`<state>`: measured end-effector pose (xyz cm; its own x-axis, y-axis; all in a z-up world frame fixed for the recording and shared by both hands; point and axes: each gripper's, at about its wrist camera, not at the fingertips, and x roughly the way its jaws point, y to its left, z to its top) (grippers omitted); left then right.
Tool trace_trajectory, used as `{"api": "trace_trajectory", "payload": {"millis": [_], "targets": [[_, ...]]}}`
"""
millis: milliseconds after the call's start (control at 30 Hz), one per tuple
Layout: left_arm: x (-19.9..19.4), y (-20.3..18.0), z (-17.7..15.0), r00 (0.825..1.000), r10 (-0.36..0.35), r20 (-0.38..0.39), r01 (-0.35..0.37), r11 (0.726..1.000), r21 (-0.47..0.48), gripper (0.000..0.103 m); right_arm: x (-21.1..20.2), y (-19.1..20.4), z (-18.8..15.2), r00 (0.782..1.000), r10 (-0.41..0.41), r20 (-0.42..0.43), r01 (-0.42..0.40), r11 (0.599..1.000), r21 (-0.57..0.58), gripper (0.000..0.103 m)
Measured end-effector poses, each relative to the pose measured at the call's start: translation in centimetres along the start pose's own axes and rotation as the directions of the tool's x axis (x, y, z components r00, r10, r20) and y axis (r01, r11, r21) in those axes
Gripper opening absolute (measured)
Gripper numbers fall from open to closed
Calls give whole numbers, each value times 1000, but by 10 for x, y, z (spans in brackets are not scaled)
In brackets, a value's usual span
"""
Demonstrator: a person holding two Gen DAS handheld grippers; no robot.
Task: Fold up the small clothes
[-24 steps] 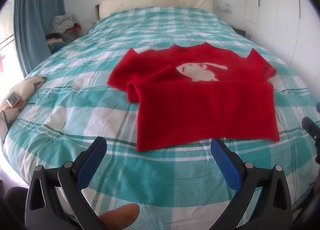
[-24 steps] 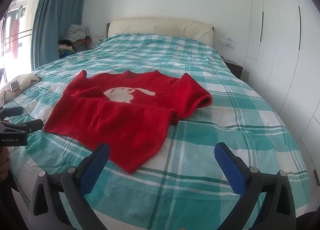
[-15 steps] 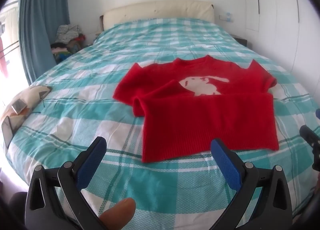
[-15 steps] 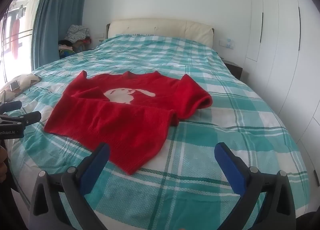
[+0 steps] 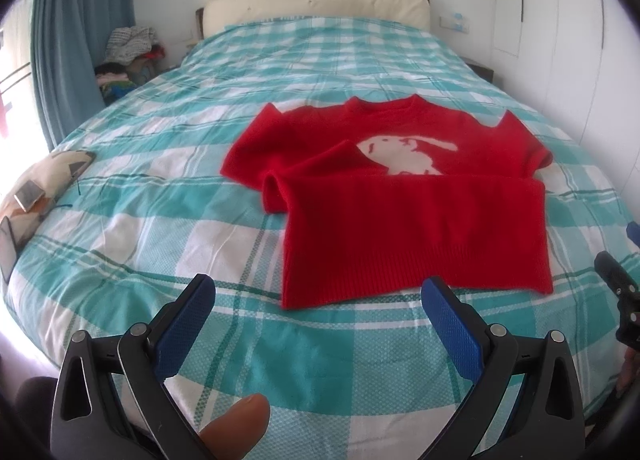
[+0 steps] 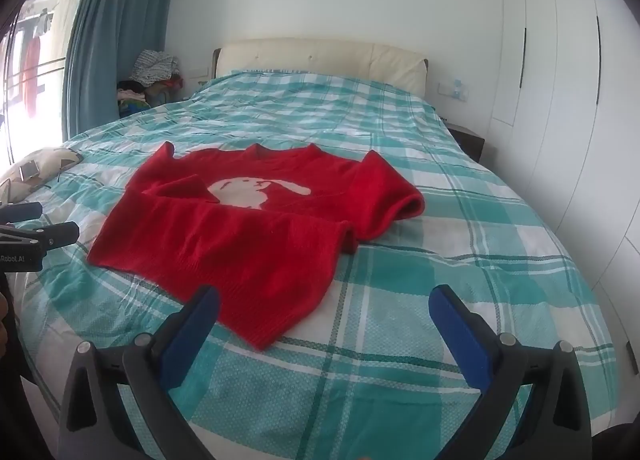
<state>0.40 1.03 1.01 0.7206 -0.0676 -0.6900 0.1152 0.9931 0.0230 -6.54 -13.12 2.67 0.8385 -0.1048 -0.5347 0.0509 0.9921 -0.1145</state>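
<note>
A small red sweater (image 5: 400, 196) with a white rabbit design lies on the teal checked bed (image 5: 200, 164). Its lower half is folded up over the chest and both sleeves are folded inward. My left gripper (image 5: 318, 302) is open and empty, just short of the sweater's near hem. In the right wrist view the sweater (image 6: 248, 236) lies ahead and to the left. My right gripper (image 6: 324, 310) is open and empty, near the sweater's near right corner. The left gripper (image 6: 36, 228) shows at that view's left edge.
A patterned cushion (image 5: 44, 176) with a phone on it lies at the bed's left edge. A pile of clothes (image 5: 128, 48) sits by the blue curtain (image 5: 76, 40). A cream headboard (image 5: 316, 0) is at the back. White wardrobes (image 6: 560, 100) line the right wall.
The left gripper has tilted up and drawn back a little, so the sweater sits lower and farther in its view. The right gripper has barely moved. Both stay open.
</note>
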Motion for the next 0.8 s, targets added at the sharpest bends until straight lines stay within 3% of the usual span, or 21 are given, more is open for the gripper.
{"api": "trace_trajectory", "payload": {"millis": [800], "targets": [[-2,-4,0,999,46,16,-47,999,26,103,4,4,-2,1000,0,-5,0,1000,-8,103]]}}
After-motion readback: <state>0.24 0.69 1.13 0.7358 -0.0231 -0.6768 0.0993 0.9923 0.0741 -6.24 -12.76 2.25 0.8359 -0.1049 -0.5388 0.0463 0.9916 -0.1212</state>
